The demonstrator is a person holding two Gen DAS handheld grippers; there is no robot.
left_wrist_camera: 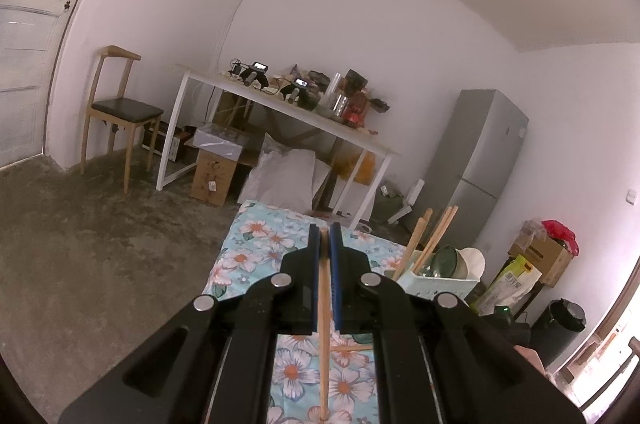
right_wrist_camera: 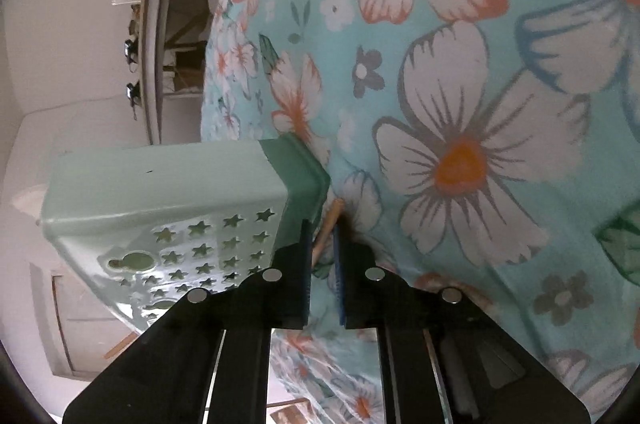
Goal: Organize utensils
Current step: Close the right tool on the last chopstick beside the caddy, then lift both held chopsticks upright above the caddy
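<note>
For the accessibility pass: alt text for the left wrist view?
The left gripper is shut on a wooden chopstick above a floral tablecloth. To its right, a pale basket holds more chopsticks and bowls; behind are a white table, a chair and a grey fridge.

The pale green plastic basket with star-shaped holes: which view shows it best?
The right wrist view: the pale green plastic basket fills the left side, its star cutouts clear. The left wrist view shows it small, holding wooden chopsticks and bowls.

White walls and a grey concrete floor [left_wrist_camera: 80, 224] hold a wooden chair [left_wrist_camera: 116, 112], cluttered white desk [left_wrist_camera: 280, 112] and grey fridge [left_wrist_camera: 476, 160].
</note>
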